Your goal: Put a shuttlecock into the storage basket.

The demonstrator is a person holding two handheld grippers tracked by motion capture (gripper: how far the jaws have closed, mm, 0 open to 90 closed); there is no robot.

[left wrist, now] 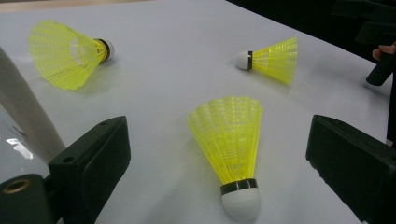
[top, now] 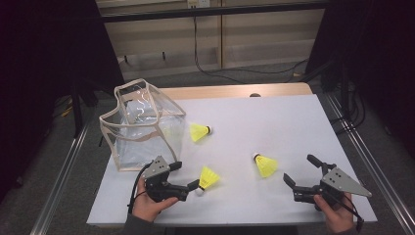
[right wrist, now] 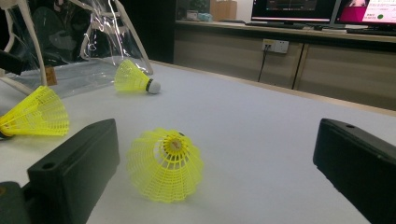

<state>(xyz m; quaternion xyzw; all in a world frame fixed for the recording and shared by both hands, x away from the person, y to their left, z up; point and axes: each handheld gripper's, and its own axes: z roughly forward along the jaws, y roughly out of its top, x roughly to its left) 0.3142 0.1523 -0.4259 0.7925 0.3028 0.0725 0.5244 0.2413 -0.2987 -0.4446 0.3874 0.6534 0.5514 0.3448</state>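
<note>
A: Shuttlecock (left wrist: 232,150) lies between the left gripper (top: 186,175)'s spread jaws, untouched, cork toward it.
B: And the right gripper (top: 302,171)?
A: Spread too; another shuttlecock (right wrist: 165,164) lies just ahead.

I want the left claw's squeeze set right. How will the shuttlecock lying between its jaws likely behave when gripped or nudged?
The near shuttlecock has a thin yellow mesh skirt, so it probably flexes or dents under a hard squeeze. It looks very light for its size, so a nudge may send it skidding. Lying on its side on the white table, it would likely roll in an arc around its rounded white cork. The left claw is open around it.
</note>
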